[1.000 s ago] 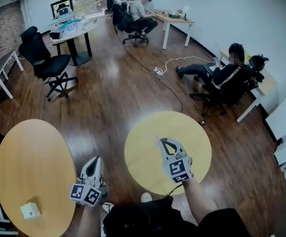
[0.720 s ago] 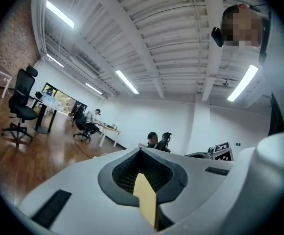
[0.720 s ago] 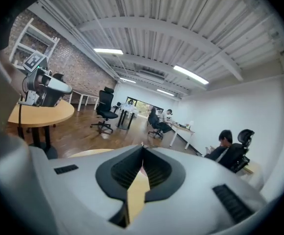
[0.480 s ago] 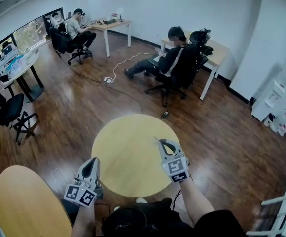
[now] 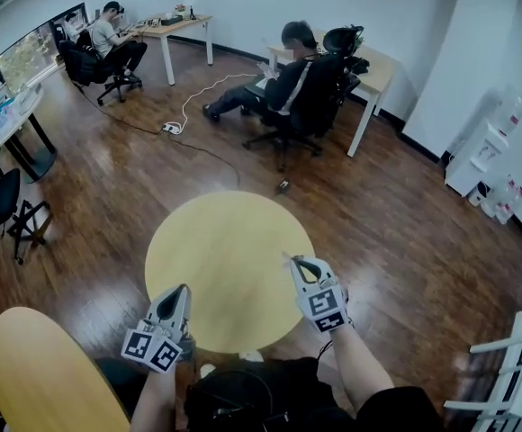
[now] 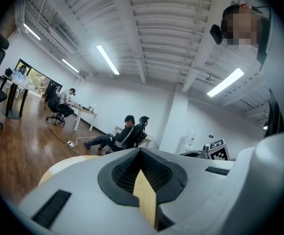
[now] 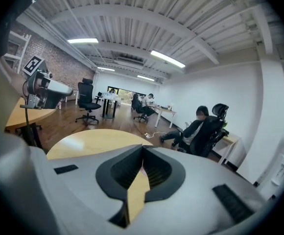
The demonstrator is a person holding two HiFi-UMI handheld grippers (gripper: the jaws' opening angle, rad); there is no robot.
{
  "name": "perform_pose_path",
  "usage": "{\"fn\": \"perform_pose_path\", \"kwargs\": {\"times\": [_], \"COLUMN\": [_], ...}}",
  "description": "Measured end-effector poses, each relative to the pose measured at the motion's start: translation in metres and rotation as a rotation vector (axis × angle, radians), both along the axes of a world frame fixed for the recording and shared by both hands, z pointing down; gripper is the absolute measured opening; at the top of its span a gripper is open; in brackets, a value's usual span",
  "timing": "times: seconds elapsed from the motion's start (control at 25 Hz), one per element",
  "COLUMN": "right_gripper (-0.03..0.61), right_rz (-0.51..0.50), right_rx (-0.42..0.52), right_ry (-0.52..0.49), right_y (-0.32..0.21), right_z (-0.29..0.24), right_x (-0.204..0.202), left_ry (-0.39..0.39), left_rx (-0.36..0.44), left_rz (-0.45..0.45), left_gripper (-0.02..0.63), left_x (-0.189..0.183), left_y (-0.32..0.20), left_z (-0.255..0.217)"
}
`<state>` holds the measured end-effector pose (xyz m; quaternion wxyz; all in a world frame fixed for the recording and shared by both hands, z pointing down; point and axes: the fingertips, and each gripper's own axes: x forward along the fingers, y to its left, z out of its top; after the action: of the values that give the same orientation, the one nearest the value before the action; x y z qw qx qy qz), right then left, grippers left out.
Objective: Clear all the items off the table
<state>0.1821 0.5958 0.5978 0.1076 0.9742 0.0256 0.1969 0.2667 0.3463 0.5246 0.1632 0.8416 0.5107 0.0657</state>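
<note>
A round yellow table (image 5: 225, 250) stands right in front of me with nothing on its top. My left gripper (image 5: 182, 289) hovers at the table's near left edge, its jaws closed tip to tip and holding nothing. The right gripper (image 5: 289, 258) hangs over the near right part of the tabletop, also shut and empty. In the left gripper view the left gripper (image 6: 141, 152) points across the table (image 6: 63, 162). In the right gripper view the right gripper (image 7: 142, 149) shows closed above the table (image 7: 90, 138), with the left gripper (image 7: 46, 88) at the left.
A second yellow table (image 5: 36, 372) lies at the lower left. A person in an office chair (image 5: 299, 88) sits beyond the table, and another sits at a far desk (image 5: 108, 34). A power strip and cable (image 5: 169, 128), a small floor object (image 5: 283, 186) and a white rack (image 5: 504, 376) stand around.
The head view has swung to the right: the round table now sits straight ahead and the left table with its small white box has slid out of view. Both grippers stay shut.
</note>
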Motion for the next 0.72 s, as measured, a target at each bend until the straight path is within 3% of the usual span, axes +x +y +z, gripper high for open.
{"fn": "perform_pose_path", "kwargs": {"times": [0.4, 0.72], "right_gripper": [0.003, 0.003], "right_rz": [-0.057, -0.031], "right_rx": [0.077, 0.109], "right_ry": [-0.231, -0.331], "right_y": [-0.03, -0.027], "right_z": [0.098, 0.159], "right_x": [-0.002, 0.014], "left_ry": [-0.191, -0.273], "left_rx": [0.171, 0.219], "left_rz": [-0.123, -0.139], "left_gripper": [-0.009, -0.009], "left_x": [-0.001, 0.001], "left_y": [-0.048, -0.045], "left_z": [0.07, 0.099]}}
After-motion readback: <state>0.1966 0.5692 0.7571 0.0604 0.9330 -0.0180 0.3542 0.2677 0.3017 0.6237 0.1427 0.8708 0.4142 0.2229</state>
